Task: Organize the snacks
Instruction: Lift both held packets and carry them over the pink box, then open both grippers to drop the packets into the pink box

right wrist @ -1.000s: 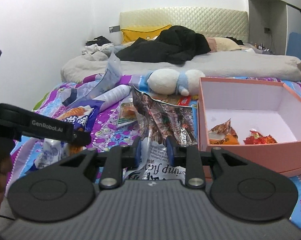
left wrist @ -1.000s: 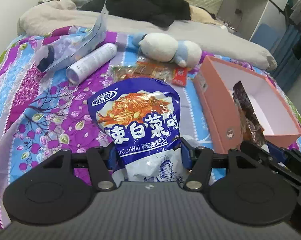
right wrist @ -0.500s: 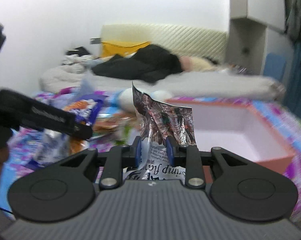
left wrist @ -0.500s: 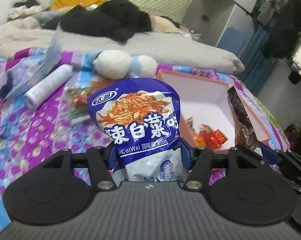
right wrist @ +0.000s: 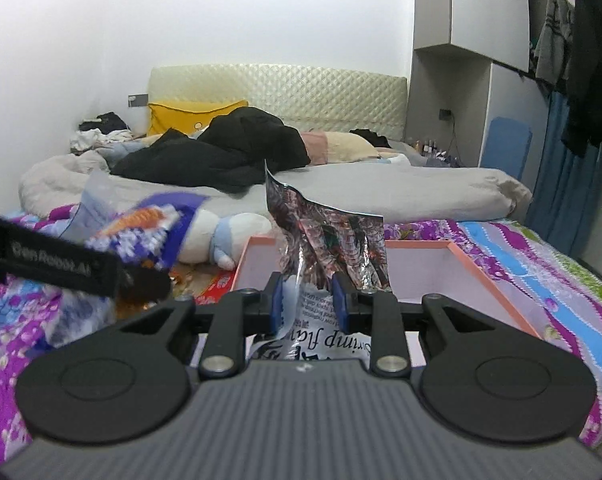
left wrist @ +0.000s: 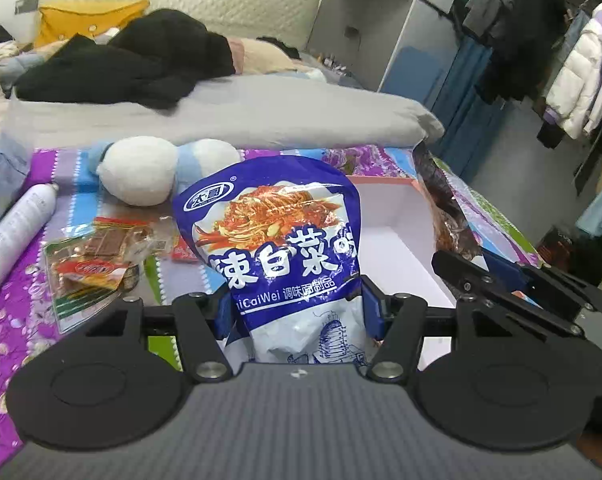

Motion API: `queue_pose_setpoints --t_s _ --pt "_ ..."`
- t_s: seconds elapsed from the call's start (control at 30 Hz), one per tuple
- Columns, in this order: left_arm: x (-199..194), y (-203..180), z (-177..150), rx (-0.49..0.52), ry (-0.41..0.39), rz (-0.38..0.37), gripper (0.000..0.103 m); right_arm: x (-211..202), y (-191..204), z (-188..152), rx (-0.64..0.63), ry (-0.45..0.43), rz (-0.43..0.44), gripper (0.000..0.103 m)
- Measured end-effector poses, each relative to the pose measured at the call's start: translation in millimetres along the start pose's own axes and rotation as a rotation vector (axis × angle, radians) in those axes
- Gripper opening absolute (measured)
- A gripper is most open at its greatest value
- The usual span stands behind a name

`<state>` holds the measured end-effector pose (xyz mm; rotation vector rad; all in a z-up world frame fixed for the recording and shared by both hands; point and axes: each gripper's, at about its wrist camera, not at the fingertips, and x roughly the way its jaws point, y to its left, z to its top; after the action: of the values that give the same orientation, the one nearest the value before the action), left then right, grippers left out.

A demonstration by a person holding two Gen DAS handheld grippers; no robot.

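Note:
My left gripper is shut on a blue and white snack bag with red noodles printed on it, held upright in front of the pink box. My right gripper is shut on a crinkled silvery shrimp snack bag, also held over the pink box. In the left wrist view the right gripper and its dark bag show at the right. The right wrist view catches the left gripper's black arm and its blurred blue bag at the left.
On the purple flowered bedspread lie small snack packets, a white spray can and a white and blue plush toy. Behind are a grey duvet and black clothes. A clothes rack stands right of the bed.
Both grippers have carried their bags to the right, from over the bedspread to over the pink box. The views have swung right, and the box's inside is now mostly hidden behind the bags.

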<state>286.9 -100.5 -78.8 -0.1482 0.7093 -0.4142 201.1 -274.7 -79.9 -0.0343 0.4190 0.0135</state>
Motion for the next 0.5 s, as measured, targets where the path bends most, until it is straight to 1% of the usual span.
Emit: queue_pose_setpoints --t_s 0.07,0.13,0.23,0.37,0.43,0.5 --pt "11.4 -3.6 13.2 0.025 -0.002 0.004 0.065 9.8 -9.4 2.7 0.009 0.023 0.000 0.029" --pt "22.6 -7.6 26.8 0.033 0.000 0.013 0.065 23.1 -17.9 6.3 0.022 0.064 0.000 0.029" --pt "45.2 -8.5 46.1 0.034 0.042 -0.007 0.066 43.5 -34.1 11.9 0.061 0.120 -0.011 0.029" --pt "78.2 -16.4 63.2 0.051 0.105 0.021 0.066 73.1 -47.6 11.3 0.046 0.216 -0.019 0.029" --pt "95.2 -16.8 69.0 0.048 0.162 0.029 0.066 85.1 -53.9 8.0 0.050 0.264 -0.034 0.029" --pt "99.3 -19.0 69.6 0.052 0.161 0.040 0.066 93.3 -58.6 2.3 0.063 0.309 -0.052 0.030"
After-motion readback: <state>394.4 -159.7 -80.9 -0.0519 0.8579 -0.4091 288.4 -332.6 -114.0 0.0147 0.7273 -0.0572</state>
